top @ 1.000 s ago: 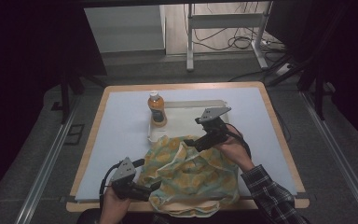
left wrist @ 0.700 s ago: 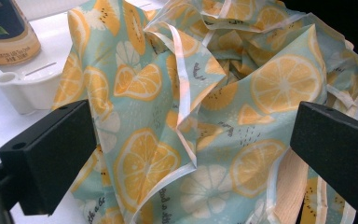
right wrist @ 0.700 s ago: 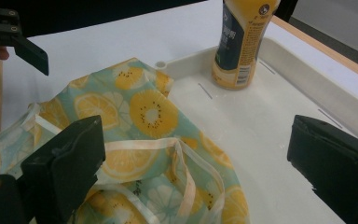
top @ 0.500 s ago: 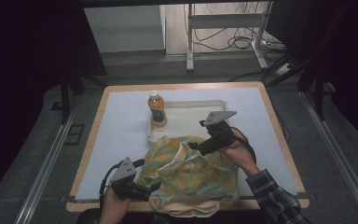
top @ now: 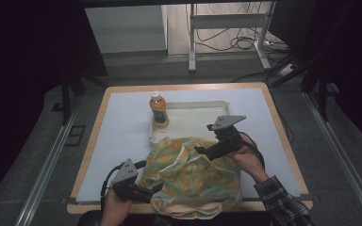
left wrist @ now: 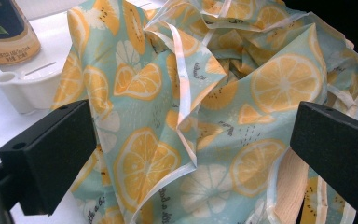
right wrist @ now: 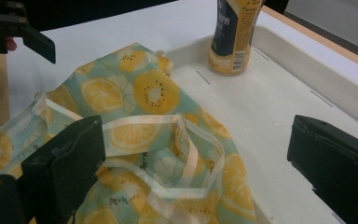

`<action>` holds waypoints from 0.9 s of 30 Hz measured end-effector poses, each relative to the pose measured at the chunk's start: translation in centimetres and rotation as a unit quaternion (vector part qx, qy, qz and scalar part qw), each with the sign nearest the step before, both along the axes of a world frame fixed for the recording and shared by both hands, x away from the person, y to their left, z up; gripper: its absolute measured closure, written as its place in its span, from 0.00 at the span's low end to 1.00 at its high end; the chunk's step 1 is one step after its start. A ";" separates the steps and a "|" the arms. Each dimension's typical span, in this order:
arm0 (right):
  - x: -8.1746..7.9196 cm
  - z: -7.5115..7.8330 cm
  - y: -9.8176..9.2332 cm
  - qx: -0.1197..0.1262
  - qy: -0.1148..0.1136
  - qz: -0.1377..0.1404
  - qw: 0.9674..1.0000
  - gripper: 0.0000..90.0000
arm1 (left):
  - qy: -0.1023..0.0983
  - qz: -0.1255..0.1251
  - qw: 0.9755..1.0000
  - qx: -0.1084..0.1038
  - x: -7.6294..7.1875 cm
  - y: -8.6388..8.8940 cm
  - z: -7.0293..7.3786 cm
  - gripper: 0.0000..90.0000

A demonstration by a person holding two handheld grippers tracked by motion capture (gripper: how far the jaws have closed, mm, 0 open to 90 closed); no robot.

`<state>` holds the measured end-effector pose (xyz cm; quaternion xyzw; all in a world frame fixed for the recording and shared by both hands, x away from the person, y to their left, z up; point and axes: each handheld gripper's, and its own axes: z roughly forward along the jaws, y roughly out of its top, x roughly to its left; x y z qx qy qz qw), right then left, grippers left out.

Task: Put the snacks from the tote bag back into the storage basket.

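Note:
A crumpled bag [top: 193, 176] printed with lemon slices lies at the table's front centre, its far edge draped over the white tray [top: 193, 113]. An orange drink bottle [top: 158, 110] stands upright in the tray's left end. My left gripper [top: 148, 192] sits low at the bag's front-left edge, open, with the fabric [left wrist: 205, 107] spread between and beyond its jaws. My right gripper [top: 202, 150] hovers over the bag's far right part, open. In the right gripper view a pale handle loop [right wrist: 168, 154] of the bag [right wrist: 144, 98] lies between the jaws, ungripped.
The tray [right wrist: 270, 93] is bare apart from the bottle [right wrist: 233, 32]. White mat covers the table, with a wooden rim [top: 283, 141] around it. My left gripper [right wrist: 28, 32] shows at the upper left of the right gripper view. Metal frame legs stand beyond the table.
My right gripper has drifted slightly to the right and toward the person. The left gripper and the bag have stayed put.

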<state>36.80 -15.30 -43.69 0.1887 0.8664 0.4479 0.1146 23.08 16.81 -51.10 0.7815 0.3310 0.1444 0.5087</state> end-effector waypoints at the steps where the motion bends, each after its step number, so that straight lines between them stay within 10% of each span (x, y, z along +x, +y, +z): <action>1: -0.1 0.0 -0.1 0.001 -0.001 0.000 1.000 0.05 | 0.000 0.000 1.000 0.000 0.0 0.0 0.0 0.00; 27: -2.2 -0.3 -3.9 -0.002 -0.002 -0.029 1.000 0.05 | 0.005 0.004 1.000 0.004 0.1 0.0 -0.1 0.01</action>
